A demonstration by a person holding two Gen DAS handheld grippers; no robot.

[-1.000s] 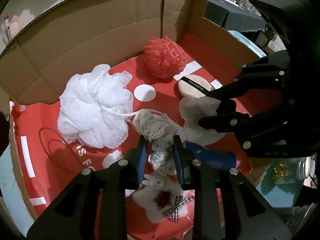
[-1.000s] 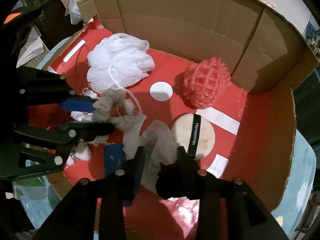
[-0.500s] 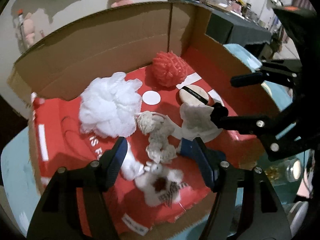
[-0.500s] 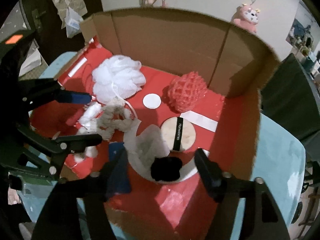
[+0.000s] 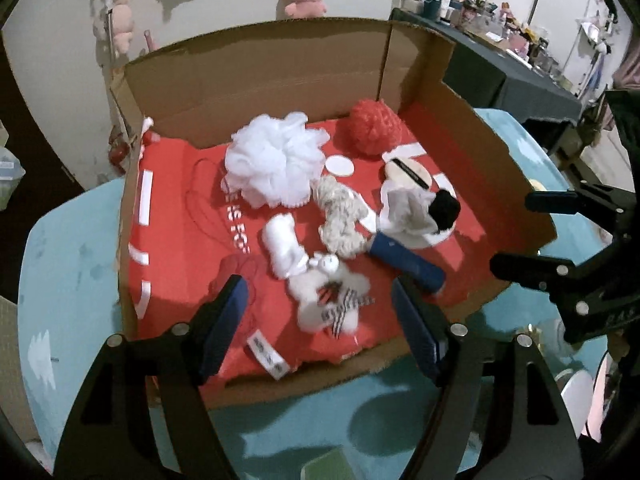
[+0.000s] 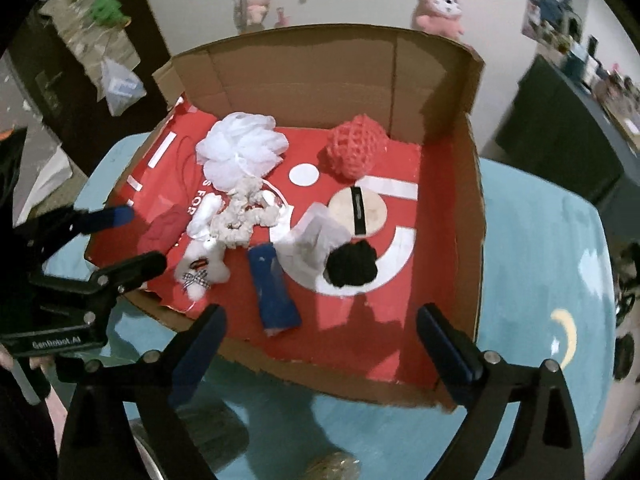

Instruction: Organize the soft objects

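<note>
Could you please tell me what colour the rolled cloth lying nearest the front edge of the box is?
Dark blue; the rolled cloth shows best in the right wrist view.

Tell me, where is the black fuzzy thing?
The black fuzzy thing lies in the cardboard box, toward the right in the right wrist view, against the white cloth and just below the round pad.

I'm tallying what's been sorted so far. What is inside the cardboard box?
The cardboard box holds a white mesh pouf, red mesh pouf, round pad, black clump, blue roll, knotted rope and small plush. Anything beneath them is hidden.
</note>
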